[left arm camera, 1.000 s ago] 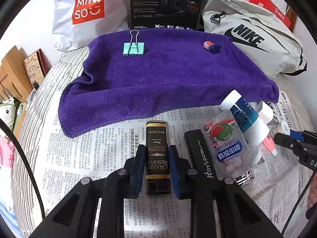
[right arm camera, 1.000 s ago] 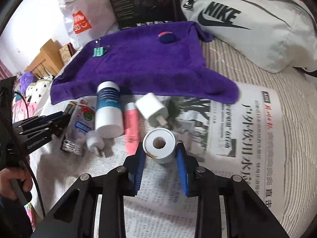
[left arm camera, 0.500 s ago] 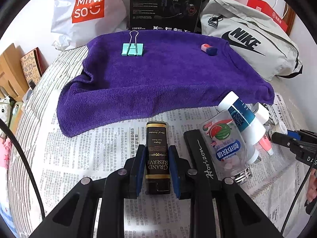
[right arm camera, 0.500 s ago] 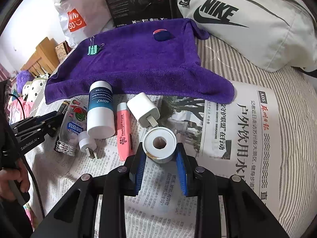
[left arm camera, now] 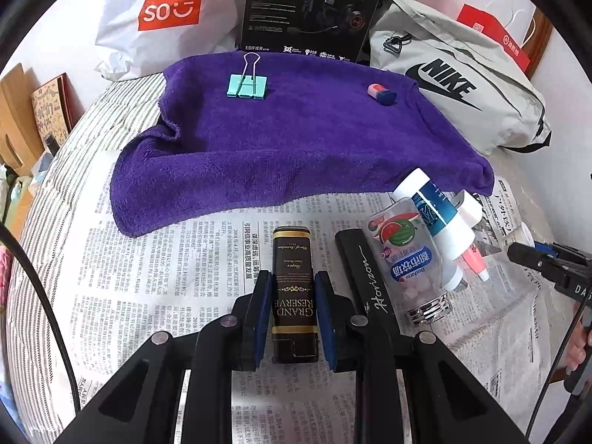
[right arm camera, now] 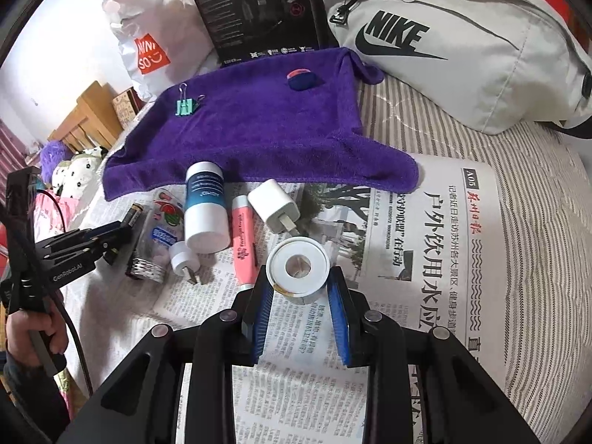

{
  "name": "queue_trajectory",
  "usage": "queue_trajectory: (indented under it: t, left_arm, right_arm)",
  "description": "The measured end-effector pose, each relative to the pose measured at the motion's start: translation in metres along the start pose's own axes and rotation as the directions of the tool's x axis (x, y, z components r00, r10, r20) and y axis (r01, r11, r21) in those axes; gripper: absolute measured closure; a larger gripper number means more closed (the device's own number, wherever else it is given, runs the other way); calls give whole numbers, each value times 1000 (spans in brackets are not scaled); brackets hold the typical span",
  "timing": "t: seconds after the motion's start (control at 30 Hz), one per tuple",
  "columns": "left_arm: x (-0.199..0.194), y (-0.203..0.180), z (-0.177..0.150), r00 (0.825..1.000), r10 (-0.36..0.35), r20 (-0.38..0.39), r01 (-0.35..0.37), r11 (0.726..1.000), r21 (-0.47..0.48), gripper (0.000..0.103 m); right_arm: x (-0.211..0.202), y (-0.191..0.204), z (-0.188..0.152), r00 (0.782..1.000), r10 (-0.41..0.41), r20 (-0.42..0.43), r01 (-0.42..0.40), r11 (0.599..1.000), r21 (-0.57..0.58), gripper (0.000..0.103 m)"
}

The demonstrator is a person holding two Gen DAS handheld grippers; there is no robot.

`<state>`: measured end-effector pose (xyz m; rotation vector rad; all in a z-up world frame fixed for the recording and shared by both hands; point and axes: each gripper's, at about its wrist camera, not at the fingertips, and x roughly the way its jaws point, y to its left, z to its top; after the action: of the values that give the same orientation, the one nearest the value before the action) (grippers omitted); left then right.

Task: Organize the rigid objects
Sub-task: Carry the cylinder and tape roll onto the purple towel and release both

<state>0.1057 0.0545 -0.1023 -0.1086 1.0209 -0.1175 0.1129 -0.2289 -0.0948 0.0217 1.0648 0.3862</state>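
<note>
A striped bedcover (left arm camera: 63,185) spread with newspaper (left arm camera: 166,277) is my work surface, with a white MINISO shopping bag (left arm camera: 166,11), a black headset box (left arm camera: 310,7) and a grey Nike bag (left arm camera: 455,85) lined up behind a rumpled purple terry towel (left arm camera: 296,140). My left gripper (left arm camera: 292,307) is clamped on a slim black-and-gold "Grand Reserve" tin (left arm camera: 294,288), blue pads pressing both long sides, the tin low over the newspaper; I cannot tell if it rests there. My right gripper (right arm camera: 299,292) squeezes a white roll of tape (right arm camera: 298,268) by its rim, near the front of the clutter. On the towel lie only a mint-green binder clip (left arm camera: 246,85) and a pink-and-blue eraser (left arm camera: 381,92), well apart, so I judge that is where things belong. What could go wrong: the tin is smooth and held near its lower end, so a quick swing might let it pivot or slip; the roll is round, and its curved rim could squirt out from flat pads. Carrying either over the pile risks nudging the white-and-blue plastic bottle (right arm camera: 205,203), which lies on its side and would roll. As for containers, the clear plastic jar with a watermelon label (left arm camera: 410,259) lies tipped with small pale pieces inside and a silver lid on; the tin's contents are hidden, and the bags show nothing of theirs
</note>
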Motion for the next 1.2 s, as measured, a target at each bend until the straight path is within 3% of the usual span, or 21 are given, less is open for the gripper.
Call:
queue_trajectory:
  t: [0.37,0.8,1.2]
  left_arm:
    - [-18,7,7,998,-51,25,52,998,-29,80]
    - [-29,10,32,996,-48,75,50,999,-14,80]
    - [-16,25,82,995,-25,95,25,1000,7,80]
  right_arm:
    - [0,6,3,1000,31,-5,-31,999,-14,73]
    - [-4,9,23,998,67,13,-67,998,-20,73]
    - [1,17,72,996,75,42,-72,996,-56,73]
